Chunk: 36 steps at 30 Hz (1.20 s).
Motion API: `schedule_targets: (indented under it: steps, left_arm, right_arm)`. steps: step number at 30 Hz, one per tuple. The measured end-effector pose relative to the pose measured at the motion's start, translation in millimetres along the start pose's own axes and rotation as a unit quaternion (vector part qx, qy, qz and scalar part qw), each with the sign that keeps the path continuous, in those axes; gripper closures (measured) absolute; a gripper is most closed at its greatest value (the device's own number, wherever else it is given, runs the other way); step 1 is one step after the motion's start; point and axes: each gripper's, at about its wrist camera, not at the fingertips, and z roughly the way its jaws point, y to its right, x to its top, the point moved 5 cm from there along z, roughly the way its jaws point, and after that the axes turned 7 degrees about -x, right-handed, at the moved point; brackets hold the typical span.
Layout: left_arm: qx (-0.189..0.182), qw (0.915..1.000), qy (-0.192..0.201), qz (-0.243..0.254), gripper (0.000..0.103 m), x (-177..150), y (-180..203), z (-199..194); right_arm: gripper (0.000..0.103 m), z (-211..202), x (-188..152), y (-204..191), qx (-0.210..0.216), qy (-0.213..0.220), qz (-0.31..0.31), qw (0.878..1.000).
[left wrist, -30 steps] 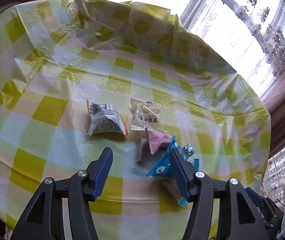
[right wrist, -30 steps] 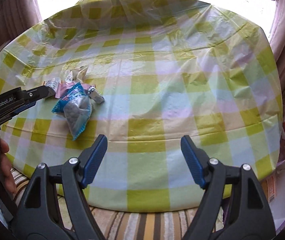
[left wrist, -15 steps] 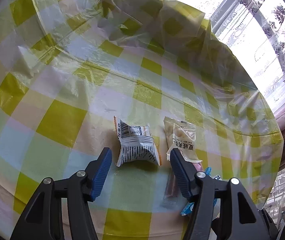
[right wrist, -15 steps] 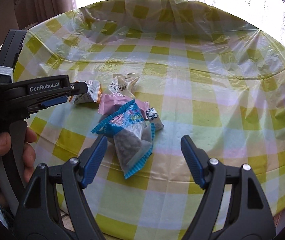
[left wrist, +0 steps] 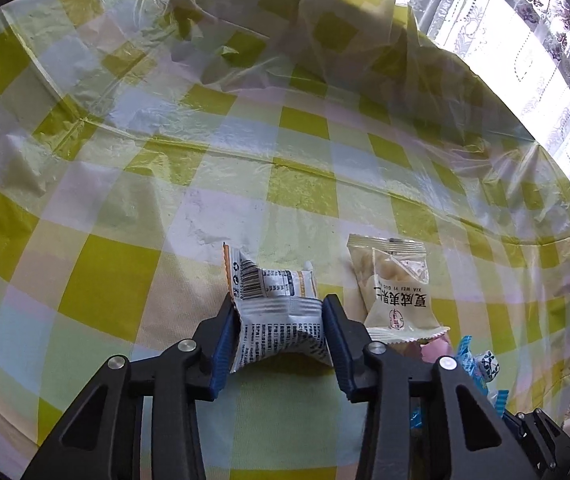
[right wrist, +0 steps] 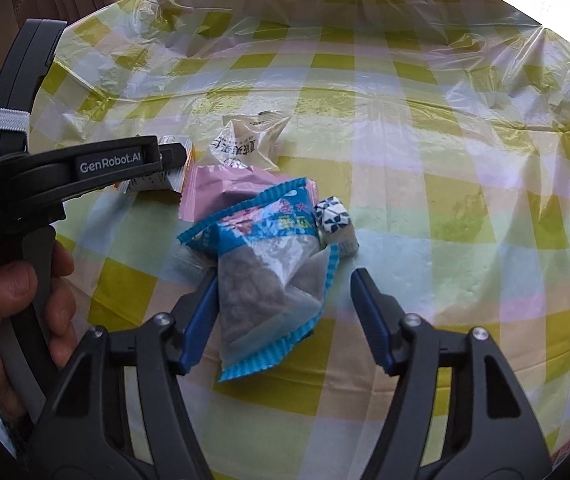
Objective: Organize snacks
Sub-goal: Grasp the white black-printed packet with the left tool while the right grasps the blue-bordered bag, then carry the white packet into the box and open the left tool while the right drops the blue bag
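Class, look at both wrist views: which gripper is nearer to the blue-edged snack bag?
Right. The right gripper straddles the blue-edged snack bag, one pad touching it, the other clear. The left gripper is across the pile, shut on the white barcode packet.

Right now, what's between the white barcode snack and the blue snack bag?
In the right wrist view, a pink packet lies between the white barcode snack and the blue snack bag.
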Motion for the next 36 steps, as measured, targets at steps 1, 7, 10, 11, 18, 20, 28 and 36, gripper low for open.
schedule_targets:
  steps: [1,7,10,11,18,20,28,36]
  left_arm:
    - [0.0,1.0,0.0,0.002,0.061,-0.5,0.0,-0.6]
    - [-0.009,0.9999,0.004,-0.001,0.062,-6.2,-1.2,-7.6]
    - [-0.01,0.9999,0.01,-0.005,0.062,-10.7,-1.8,-13.3]
    - [-0.01,0.9999,0.012,-0.005,0.062,-11.7,-1.7,-15.3]
    - [-0.014,0.9997,0.021,-0.008,0.062,-20.0,-0.7,-27.4]
    - [-0.015,0.9996,0.023,-0.009,0.063,-22.7,0.7,-30.8]
    - [-0.019,0.9992,0.034,-0.003,0.063,-37.2,13.4,-52.2]
    - [-0.025,0.9988,0.042,0.008,0.063,-50.7,34.5,-74.0]
  right_arm:
    - [0.039,1.5,0.0,-0.5,-0.001,-0.001,0.0,1.0]
    - [0.045,0.9,2.2,-0.9,-0.002,0.006,0.006,1.0]
    - [0.046,-0.1,1.9,0.7,0.0,0.008,0.011,1.0]
    - [0.046,-0.5,1.9,1.5,-0.001,0.009,0.013,1.0]
    - [0.05,-9.4,-0.2,5.6,-0.006,0.018,0.022,1.0]
    - [0.05,-12.2,-2.5,5.5,-0.006,0.018,0.022,1.0]
    - [0.051,-28.5,-10.9,7.0,-0.017,0.025,0.023,0.999]
    - [0.051,-49.5,-20.9,18.2,-0.02,0.036,0.035,0.999]
